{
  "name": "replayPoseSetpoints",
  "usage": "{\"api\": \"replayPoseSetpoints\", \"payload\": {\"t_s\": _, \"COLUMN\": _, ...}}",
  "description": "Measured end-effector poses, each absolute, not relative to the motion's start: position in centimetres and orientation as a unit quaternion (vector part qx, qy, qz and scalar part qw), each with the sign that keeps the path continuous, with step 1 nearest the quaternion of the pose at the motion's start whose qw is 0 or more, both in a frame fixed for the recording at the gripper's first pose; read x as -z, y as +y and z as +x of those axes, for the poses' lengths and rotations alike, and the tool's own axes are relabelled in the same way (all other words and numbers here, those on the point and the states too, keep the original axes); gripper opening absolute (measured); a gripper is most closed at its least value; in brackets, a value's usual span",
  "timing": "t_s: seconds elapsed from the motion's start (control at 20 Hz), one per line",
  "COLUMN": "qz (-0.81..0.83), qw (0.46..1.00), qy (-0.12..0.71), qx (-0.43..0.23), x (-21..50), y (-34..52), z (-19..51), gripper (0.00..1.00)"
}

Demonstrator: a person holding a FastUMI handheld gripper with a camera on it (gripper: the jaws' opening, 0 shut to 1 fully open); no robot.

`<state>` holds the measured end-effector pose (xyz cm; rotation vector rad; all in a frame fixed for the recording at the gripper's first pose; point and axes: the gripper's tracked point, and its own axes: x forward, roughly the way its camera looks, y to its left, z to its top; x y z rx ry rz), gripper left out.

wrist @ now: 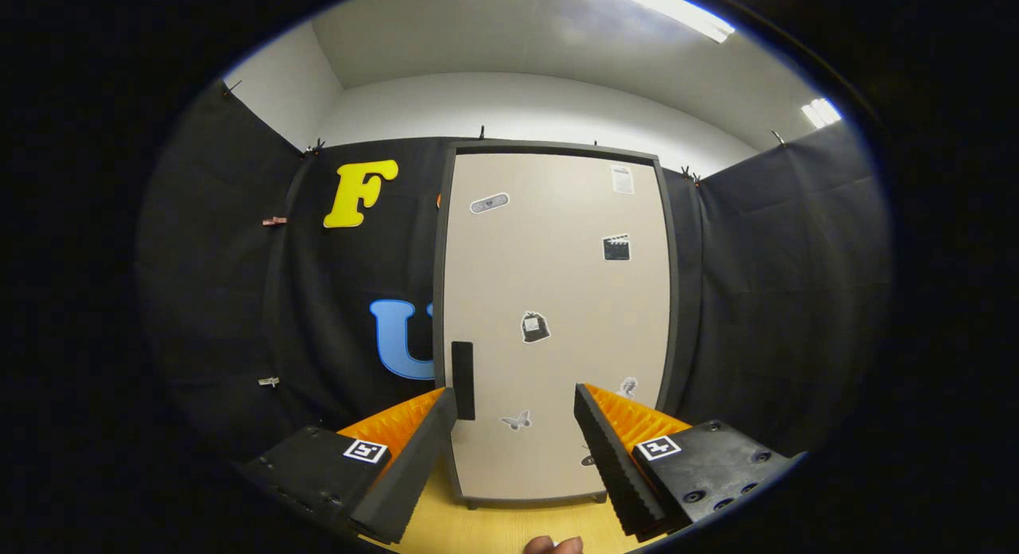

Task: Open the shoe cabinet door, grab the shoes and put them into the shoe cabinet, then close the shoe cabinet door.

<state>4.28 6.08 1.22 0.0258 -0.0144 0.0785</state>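
Observation:
A tall shoe cabinet (557,315) stands upright ahead of me, its beige door shut inside a dark grey frame. Several small stickers dot the door. A dark vertical handle (462,379) sits on the door's left edge, just above and beside my left fingertip (440,415). My gripper (516,407) is open, with its fingers spread wide and nothing between them. The lower part of the door shows through the gap between the fingers. No shoes appear ahead of the fingers.
The cabinet stands on a light wooden floor (493,526). Black cloth walls close in behind and on both sides of it. A bit of a person's hand (553,546) shows low between the fingers.

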Motion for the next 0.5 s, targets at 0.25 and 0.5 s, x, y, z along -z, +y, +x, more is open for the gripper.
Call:
{"api": "replayPoseSetpoints", "payload": {"t_s": 0.25, "qz": 0.009, "qw": 0.998, "qy": 0.0, "qx": -0.059, "x": 1.0, "y": 10.9, "z": 10.3, "gripper": 0.97}}
{"api": "replayPoseSetpoints", "payload": {"t_s": 0.5, "qz": 0.01, "qw": 0.998, "qy": 0.018, "qx": -0.055, "x": 4.3, "y": 12.9, "z": 16.9, "gripper": 0.97}}
